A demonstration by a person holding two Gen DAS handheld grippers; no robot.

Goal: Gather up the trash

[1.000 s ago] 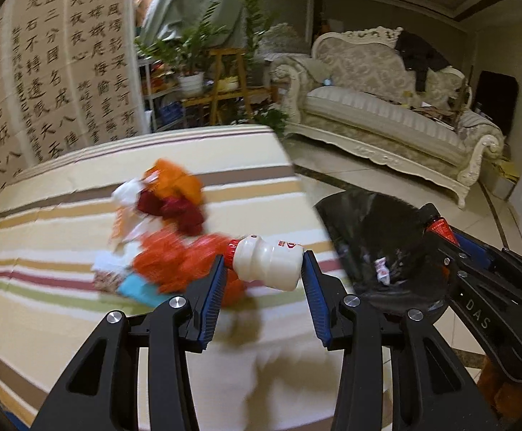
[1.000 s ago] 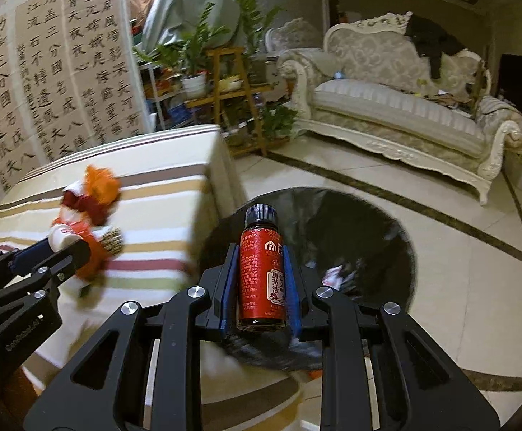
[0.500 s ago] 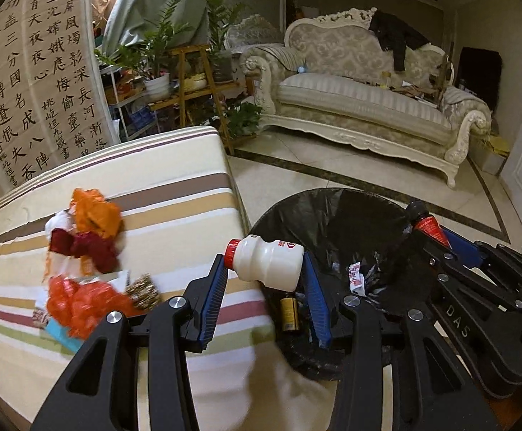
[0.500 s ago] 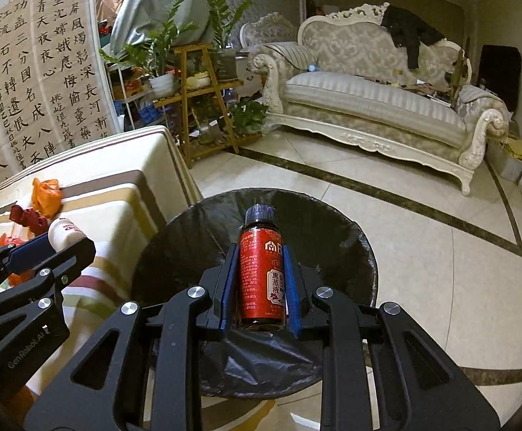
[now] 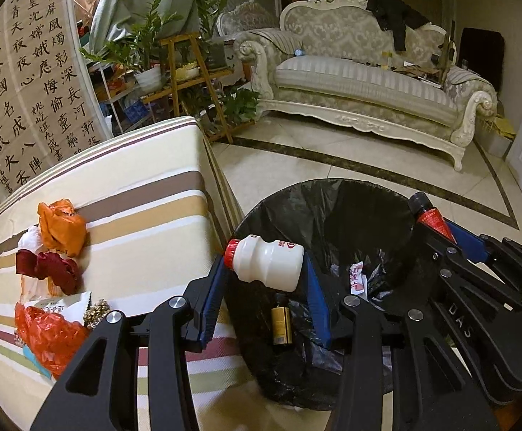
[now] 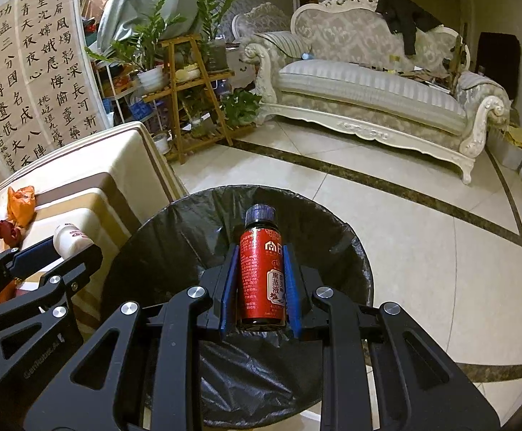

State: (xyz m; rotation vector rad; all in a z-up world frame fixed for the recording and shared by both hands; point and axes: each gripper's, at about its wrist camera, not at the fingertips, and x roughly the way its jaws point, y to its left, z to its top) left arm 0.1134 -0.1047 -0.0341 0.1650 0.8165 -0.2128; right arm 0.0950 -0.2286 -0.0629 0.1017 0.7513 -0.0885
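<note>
Beside the striped table (image 5: 146,194) stands the black-lined bin (image 6: 196,222). Your left gripper (image 5: 265,280) clamps a white bottle (image 5: 266,264) sideways over its near-left rim; your right gripper (image 6: 260,283) pinches a red bottle (image 6: 261,273) upright above it. Bin contents are mostly shadowed.

Round bin lined with black plastic bag (image 5: 332,208) wide open, mouth clear from above. Striped cloth-covered table (image 5: 146,194) edge crowds bin's left side. Crumpled orange and red wrappers (image 5: 60,230) clutter table's left. Tiled floor (image 6: 422,222) right and far of bin free.
</note>
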